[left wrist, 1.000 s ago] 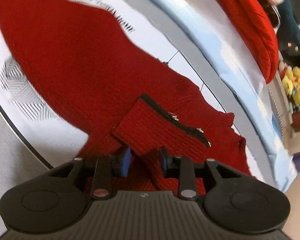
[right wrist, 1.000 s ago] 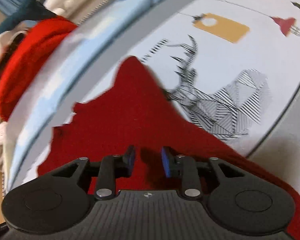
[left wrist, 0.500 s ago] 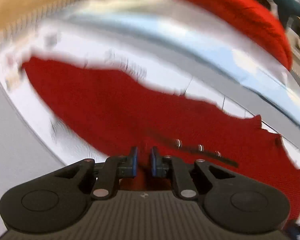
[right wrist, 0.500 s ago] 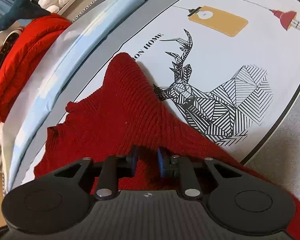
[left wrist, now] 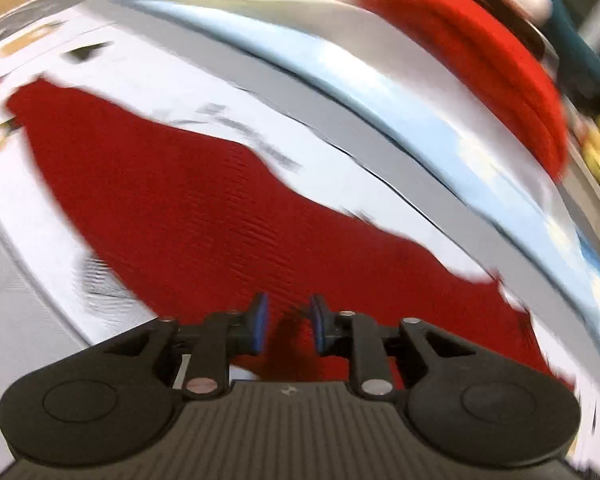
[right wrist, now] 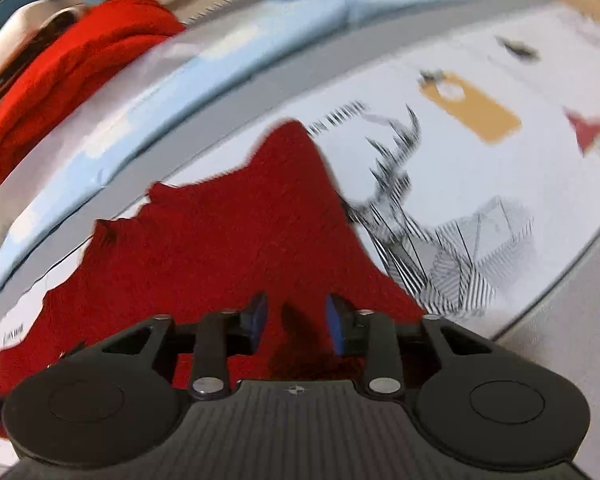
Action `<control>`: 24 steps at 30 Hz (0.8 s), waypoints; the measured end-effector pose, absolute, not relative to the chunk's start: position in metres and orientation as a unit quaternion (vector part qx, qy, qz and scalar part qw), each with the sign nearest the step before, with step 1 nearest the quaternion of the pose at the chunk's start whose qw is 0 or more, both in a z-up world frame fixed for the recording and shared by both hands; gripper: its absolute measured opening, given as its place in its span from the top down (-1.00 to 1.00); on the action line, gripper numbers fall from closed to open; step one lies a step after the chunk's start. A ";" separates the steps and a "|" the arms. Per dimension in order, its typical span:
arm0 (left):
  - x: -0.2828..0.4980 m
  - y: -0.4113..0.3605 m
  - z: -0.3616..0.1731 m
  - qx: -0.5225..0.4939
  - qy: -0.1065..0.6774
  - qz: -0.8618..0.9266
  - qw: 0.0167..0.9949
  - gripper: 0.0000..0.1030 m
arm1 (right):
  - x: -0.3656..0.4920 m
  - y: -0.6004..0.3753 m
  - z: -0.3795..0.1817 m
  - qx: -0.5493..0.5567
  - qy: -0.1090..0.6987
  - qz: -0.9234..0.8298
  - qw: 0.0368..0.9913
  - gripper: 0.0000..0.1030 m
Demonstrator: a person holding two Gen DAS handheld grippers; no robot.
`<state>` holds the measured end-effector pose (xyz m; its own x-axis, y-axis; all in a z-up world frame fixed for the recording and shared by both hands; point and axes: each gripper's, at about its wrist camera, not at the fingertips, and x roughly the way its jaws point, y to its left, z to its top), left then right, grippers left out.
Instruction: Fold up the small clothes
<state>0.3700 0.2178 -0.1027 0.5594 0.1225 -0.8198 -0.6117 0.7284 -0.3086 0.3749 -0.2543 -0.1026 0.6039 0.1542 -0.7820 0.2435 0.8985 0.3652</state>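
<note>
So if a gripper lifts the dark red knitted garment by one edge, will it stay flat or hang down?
The red knitted garment probably hangs limp: it lies flat on the printed mat. Its ribbed knit likely grips the pads without slipping.

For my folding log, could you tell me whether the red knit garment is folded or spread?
Spread: the red knit garment lies flat as one layer on the printed cloth.

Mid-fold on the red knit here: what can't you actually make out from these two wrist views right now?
- Near hem of the red knit garment: left wrist view, hidden under the left gripper.
- Same hem: right wrist view, behind the right gripper.
- Lettering on the printed mat: both views, motion-blurred.
- What the red pile is: blurred, cut off by the edge.
- Buttons or trim on the garment: blur hides them.
</note>
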 end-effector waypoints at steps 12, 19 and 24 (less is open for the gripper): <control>0.321 0.349 -0.116 -0.404 0.368 0.306 0.779 0.41 | 0.382 -0.221 -0.115 0.151 0.500 0.050 0.852 0.17; 0.307 0.391 -0.136 -0.467 0.354 0.331 0.739 0.19 | 0.382 -0.220 -0.111 0.160 0.492 0.038 0.855 0.16; 0.298 0.403 -0.148 -0.498 0.346 0.338 0.719 0.19 | 0.380 -0.220 -0.114 0.154 0.495 0.040 0.854 0.16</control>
<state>0.2982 0.4032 -0.1476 0.5316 0.1411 -0.8352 -0.8315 0.2749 -0.4828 0.3800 -0.2195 -0.1142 0.5075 0.2199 -0.8331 0.0842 0.9496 0.3019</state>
